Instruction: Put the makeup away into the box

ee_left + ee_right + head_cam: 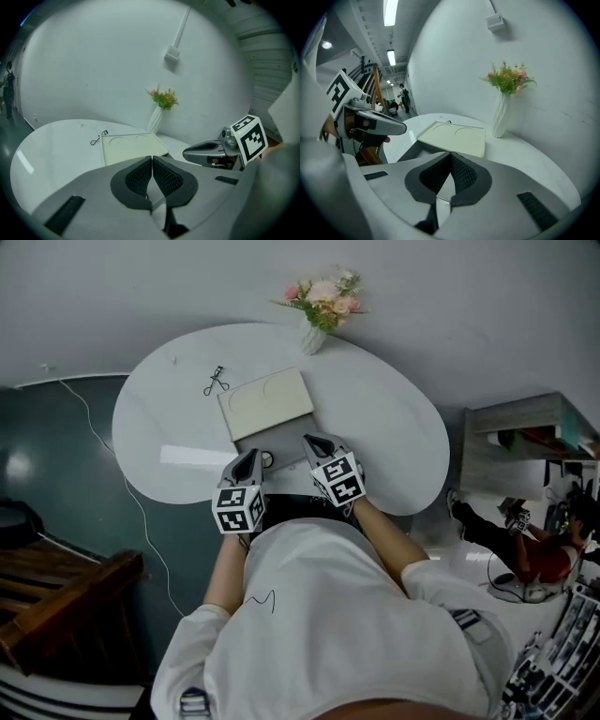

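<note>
While both grippers hang over the near edge of the white table [394,427], I read the left gripper [152,161] with its jaws pressed together on nothing, and the right gripper [450,159] likewise closed and empty. Just beyond them sits the box [267,404], its cream top showing two round recesses. An eyelash curler [216,381] lies on the table near the box's far left corner, apart from it. A vase of flowers [319,310] stands at the table's far edge, past the box.
</note>
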Demonstrator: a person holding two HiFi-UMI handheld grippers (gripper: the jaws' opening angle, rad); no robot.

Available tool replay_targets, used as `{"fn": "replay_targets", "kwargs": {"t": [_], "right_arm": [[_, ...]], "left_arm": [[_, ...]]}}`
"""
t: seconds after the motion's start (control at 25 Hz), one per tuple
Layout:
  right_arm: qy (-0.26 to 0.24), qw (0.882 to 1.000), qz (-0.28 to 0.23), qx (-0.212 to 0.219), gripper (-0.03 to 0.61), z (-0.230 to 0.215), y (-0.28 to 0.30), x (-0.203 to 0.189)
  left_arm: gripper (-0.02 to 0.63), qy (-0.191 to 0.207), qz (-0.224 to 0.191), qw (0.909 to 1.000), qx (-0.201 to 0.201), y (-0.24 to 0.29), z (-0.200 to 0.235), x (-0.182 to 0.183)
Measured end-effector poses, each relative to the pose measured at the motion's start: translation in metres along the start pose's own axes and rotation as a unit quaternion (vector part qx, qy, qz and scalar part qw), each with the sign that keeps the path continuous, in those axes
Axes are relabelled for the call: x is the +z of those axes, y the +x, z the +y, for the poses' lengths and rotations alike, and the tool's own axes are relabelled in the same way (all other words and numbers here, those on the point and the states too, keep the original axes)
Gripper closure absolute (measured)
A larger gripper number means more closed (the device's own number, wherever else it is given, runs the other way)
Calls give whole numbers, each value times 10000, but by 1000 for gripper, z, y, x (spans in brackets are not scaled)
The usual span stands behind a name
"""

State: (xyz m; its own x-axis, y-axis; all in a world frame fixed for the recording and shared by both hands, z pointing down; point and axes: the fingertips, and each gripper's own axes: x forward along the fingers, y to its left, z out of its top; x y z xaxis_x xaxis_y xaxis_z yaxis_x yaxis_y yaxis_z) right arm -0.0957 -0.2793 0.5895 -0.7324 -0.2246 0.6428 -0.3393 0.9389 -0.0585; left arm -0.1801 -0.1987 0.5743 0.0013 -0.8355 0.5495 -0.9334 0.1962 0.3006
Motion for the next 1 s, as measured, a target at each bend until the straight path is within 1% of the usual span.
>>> {"fn": "replay_targets", "kwargs": {"t": [0.12,0.2,0.32,0.44,0.56,0.68,0.76,0.8,0.88,1.0], "right_arm": [[215,9989,-403,-60,581,-7,-15,21],[301,9969,-719,-114,581,-11,-30,39],[296,9919,-1201,-272,581,-21,-51,72],[296,9854,-1623,-429,581,-30,-72,110],[195,9751,-2147,-517,581,-34,-98,155],[24,9591,-2782,-524,581,-34,-130,197],[-90,9487,-3112,-560,581,-32,-150,215],[-150,9451,-3213,-580,581,-30,-157,221],[-291,9417,-3301,-584,581,-27,-163,227],[-375,9416,-3296,-581,581,-26,-163,230]], "left_arm": [[589,143,-196,9997,-93,-3,-12,21],[589,217,-396,9990,-48,-11,-17,38],[589,322,-816,9961,80,-26,-21,70],[589,429,-1274,9907,210,-44,-22,107],[589,533,-1789,9820,293,-68,-26,150],[589,627,-2433,9673,342,-101,-32,194],[589,752,-2749,9574,459,-120,-34,214],[589,819,-2849,9536,528,-128,-34,220],[589,912,-2968,9485,632,-138,-34,227],[590,954,-3034,9457,675,-140,-36,230]]}}
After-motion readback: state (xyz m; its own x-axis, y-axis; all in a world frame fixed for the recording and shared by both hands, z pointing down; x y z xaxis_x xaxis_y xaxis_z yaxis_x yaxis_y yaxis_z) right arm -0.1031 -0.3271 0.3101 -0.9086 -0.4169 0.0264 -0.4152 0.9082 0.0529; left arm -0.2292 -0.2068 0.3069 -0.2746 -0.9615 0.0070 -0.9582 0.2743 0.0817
